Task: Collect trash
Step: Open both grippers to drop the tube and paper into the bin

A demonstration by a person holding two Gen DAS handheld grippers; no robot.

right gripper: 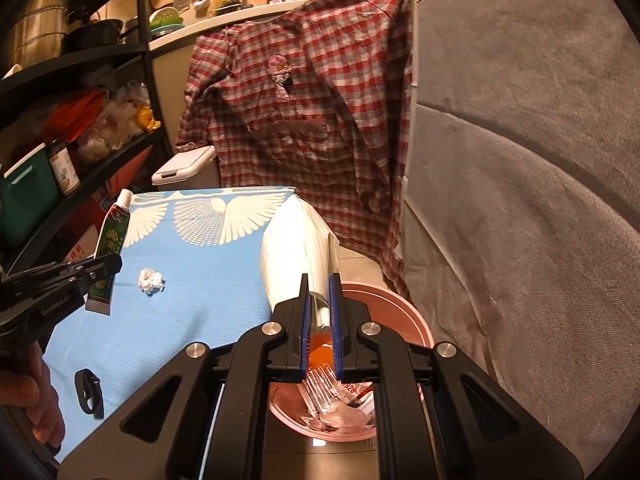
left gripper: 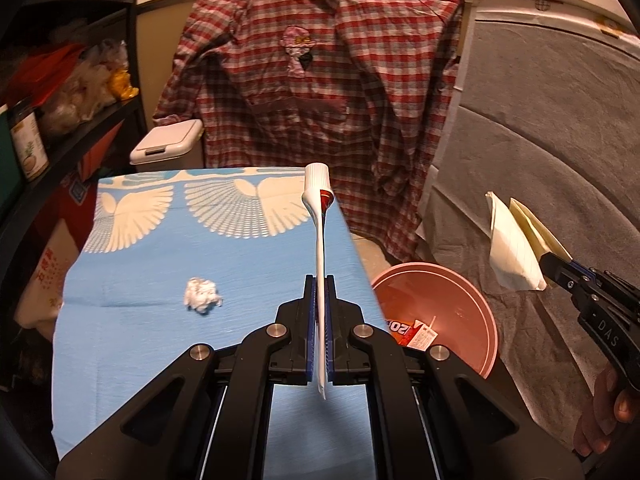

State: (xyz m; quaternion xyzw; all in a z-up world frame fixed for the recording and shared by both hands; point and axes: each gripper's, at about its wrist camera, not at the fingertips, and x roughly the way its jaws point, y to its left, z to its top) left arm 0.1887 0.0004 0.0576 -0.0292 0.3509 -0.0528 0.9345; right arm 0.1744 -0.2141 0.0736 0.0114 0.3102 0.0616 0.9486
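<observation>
Pink plastic bin, round, standing on the floor just beside the table's right edge; contents visible: clear plastic forks, a printed wrapper, other scraps too jumbled to name. Blue cloth with white wing pattern, covering the table. Item one: flattened toothpaste tube, white cap uppermost, clamped edge-on between the closed jaws of the left gripper, held above the cloth near the table's right edge and not yet over the bin. Item two: folded cream paper, pinched at its lower end in the closed jaws of the right gripper, which hangs directly above the bin's mouth. Item three: crumpled white tissue ball, loose on the cloth, well apart from both grippers, uncollected. Item four: small black band on the cloth's near edge; whether it counts as trash cannot be told. Background: checked shirt draped behind the table, white lidded container, shelving at left. Step in hand, by judgement: carrying two pieces to the bin. Next move calls for parting the right jaws so the paper drops inside, then bringing the tube across over the rim before releasing it; the tissue remains for afterwards.
</observation>
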